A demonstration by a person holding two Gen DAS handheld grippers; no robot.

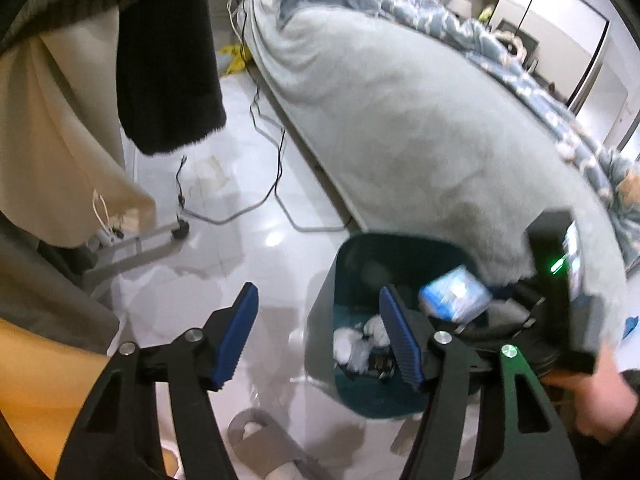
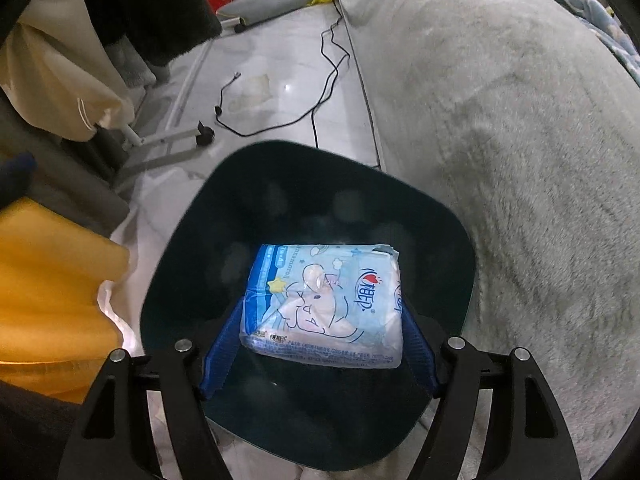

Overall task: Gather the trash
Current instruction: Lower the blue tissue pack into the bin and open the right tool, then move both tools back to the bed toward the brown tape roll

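A dark teal trash bin stands on the pale floor beside the bed. My right gripper is shut on a light blue tissue pack and holds it over the bin's mouth. From the left wrist view the same pack hangs above the bin, where white crumpled paper lies at the bottom. My left gripper stands open with nothing between its blue pads, its left finger over the floor and its right finger over the bin. A hand grips the right tool.
A grey fleece bed runs along the right with a blue patterned quilt. Black and grey cables trail across the floor. Clothes hang on a wheeled rack at the left. Grey slippers lie below the left gripper.
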